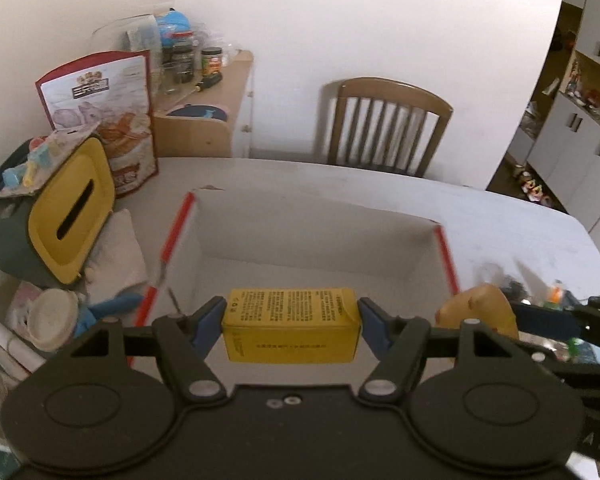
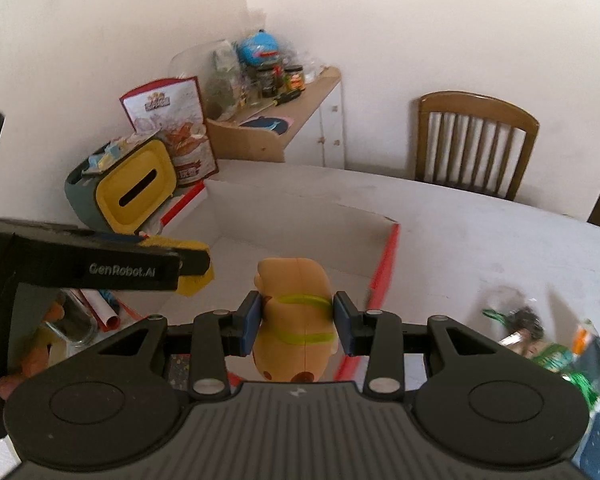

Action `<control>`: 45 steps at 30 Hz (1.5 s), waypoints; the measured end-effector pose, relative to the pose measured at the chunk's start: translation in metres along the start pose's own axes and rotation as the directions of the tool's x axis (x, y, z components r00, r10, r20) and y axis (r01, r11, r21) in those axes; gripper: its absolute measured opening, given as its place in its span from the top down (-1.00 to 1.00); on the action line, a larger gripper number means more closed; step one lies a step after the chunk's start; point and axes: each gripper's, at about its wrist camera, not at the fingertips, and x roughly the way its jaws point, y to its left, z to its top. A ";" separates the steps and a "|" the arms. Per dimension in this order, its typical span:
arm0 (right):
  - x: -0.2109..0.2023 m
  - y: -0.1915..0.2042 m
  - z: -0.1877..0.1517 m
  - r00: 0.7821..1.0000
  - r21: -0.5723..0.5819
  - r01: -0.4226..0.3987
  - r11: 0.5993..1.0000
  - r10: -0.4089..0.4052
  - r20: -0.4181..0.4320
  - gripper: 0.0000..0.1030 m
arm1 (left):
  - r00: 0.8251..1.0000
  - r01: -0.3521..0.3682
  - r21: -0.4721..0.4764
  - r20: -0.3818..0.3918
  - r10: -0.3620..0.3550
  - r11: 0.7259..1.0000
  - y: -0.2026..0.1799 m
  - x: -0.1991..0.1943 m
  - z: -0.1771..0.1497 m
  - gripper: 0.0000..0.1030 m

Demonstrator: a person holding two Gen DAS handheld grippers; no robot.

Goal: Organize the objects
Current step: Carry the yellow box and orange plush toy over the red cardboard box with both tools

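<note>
The worktop [image 1: 420, 208] carries an open white box [image 1: 312, 240], seemingly empty, ahead of both tools. Left tool [image 1: 291, 322] pinches a yellow carton [image 1: 290, 328]; right tool [image 2: 296, 320] pinches a tan toy [image 2: 294, 316]. Nothing deposited yet; clutter [image 2: 552, 344] waits right.

This is a home, a dining room by the look of it. A big white table [image 1: 500, 216] fills the middle, and a wooden slat-back chair [image 1: 384, 124] is drawn up at its far side against a plain white wall. Far left, a low wooden sideboard [image 1: 204, 120] carries food jars [image 1: 211, 61] and a screwdriver [image 1: 208, 81]. On the table's left edge there's a snack bag [image 1: 112, 120] standing upright beside a yellow-faced tissue box [image 1: 70, 220]. Off to the far right, white cupboards [image 1: 572, 148] with small ornaments on top, and toys on the floor below.
</note>
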 end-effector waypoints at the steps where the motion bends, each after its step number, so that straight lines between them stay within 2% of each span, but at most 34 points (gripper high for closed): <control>1: 0.006 0.004 0.002 1.000 -0.012 0.002 1.000 -0.002 -0.004 0.26 | 1.000 -0.002 0.004 -0.001 0.002 1.000 0.004 0.004 0.001 -0.35; 7: 0.047 0.027 0.010 0.999 -0.062 0.003 0.998 -0.006 -0.051 0.26 | 0.998 -0.035 0.042 -0.043 0.036 0.999 0.018 0.038 0.006 -0.35; 12: 0.083 0.036 0.008 0.993 -0.101 0.023 0.995 -0.034 -0.111 0.26 | 0.992 -0.036 0.061 -0.122 0.043 0.997 0.020 0.072 0.005 -0.35; 21: 0.135 0.041 -0.008 0.967 -0.177 0.000 0.984 -0.045 -0.250 0.26 | 0.970 -0.048 0.149 -0.228 0.081 0.988 0.019 0.115 -0.002 -0.35; 26: 0.149 0.039 -0.013 0.955 -0.168 0.003 0.986 -0.053 -0.291 0.25 | 0.960 -0.025 0.182 -0.269 0.075 0.983 0.016 0.126 -0.003 -0.35; 30: 0.155 0.038 -0.017 0.945 -0.162 -0.003 0.987 -0.050 -0.323 0.25 | 0.946 -0.011 0.182 -0.317 0.069 0.983 0.017 0.135 -0.004 -0.35; 34: 0.159 0.034 -0.019 0.937 -0.135 -0.013 0.991 -0.035 -0.348 0.26 | 0.925 -0.008 0.186 -0.371 0.078 0.982 0.017 0.142 -0.004 -0.35; 36: 0.159 0.034 -0.019 0.937 -0.138 -0.015 0.990 -0.035 -0.349 0.26 | 0.907 -0.006 0.183 -0.413 0.083 0.983 0.018 0.148 -0.004 -0.36; 41: 0.156 0.034 -0.020 0.937 -0.143 -0.012 0.990 -0.039 -0.348 0.23 | 0.902 -0.012 0.197 -0.422 0.095 0.980 0.015 0.149 -0.005 -0.39; 45: 0.151 0.033 -0.021 0.938 -0.131 -0.016 0.991 -0.031 -0.347 0.22 | 0.901 0.002 0.183 -0.427 0.077 0.983 0.017 0.147 -0.004 -0.40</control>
